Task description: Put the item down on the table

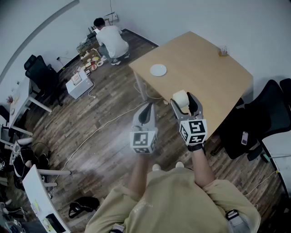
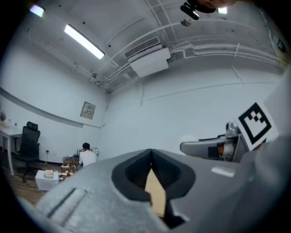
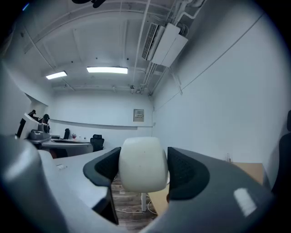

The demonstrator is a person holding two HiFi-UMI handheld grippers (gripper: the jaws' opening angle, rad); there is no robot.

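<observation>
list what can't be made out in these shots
White item: its sides are covered by the right tongs in the right gripper view; kind unclear.
Small object on the table's far corner: too small in the head view.
Crouching person's hands: hidden behind their back, head view.

White walls (image 1: 191, 13), dark wood-plank floor (image 1: 104, 109), black office chairs (image 1: 43, 75), white desks (image 1: 18, 98) at the left, strip lights (image 2: 84, 42) overhead.

No word, number or brand can be read anywhere. The black-and-white square markers (image 1: 144, 141) on the grey cubes of the left gripper (image 1: 146, 108) and right gripper (image 1: 182, 100) are bare patterns. The small framed wall plate (image 3: 138, 114), at twelve o'clock from the white rounded item (image 3: 142, 164), is too blurred.
</observation>
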